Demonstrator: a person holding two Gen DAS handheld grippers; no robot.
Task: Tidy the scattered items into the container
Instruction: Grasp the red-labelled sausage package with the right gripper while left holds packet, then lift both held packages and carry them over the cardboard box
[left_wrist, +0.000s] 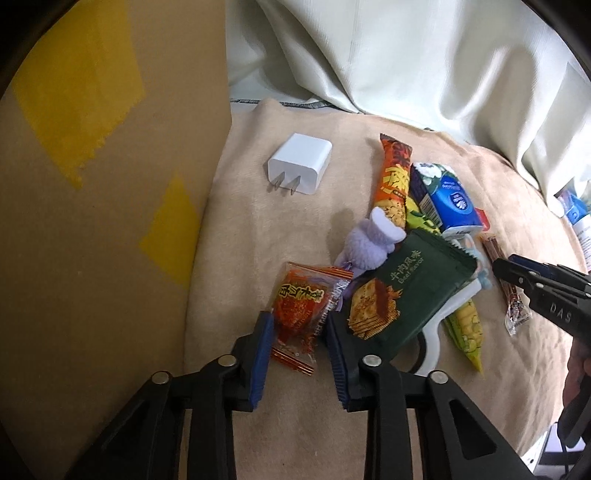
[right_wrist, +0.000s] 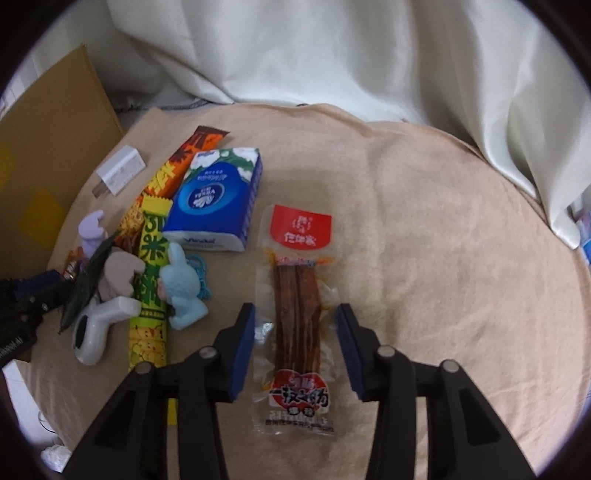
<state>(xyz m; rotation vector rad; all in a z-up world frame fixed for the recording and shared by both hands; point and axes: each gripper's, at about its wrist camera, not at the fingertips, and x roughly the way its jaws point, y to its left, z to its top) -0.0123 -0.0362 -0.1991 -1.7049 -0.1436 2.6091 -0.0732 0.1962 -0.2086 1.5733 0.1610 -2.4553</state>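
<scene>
My left gripper (left_wrist: 299, 317) points down at the beige cloth, its blue pads pressed on the sides of a red snack packet (left_wrist: 301, 308). Its right finger sits against a green beef-flavour cracker packet (left_wrist: 406, 295), which leans on the pile. In the right wrist view my right gripper (right_wrist: 295, 308) straddles a clear packet of brown spicy strips (right_wrist: 297, 314) lying flat, and the pads meet its crinkled edges. The cardboard box (left_wrist: 110, 184) with yellow tape stands to the left of the cloth, and its inside is hidden.
Piled between the grippers are a white charger (left_wrist: 301, 168), an orange snack bar (left_wrist: 395, 173), a blue tissue pack (right_wrist: 218, 199), a purple plush (left_wrist: 369, 243), a blue plush (right_wrist: 181, 295), a yellow-green corn snack (right_wrist: 151, 295) and a white plastic handle (right_wrist: 96, 328). A pale curtain (right_wrist: 332, 55) hangs behind.
</scene>
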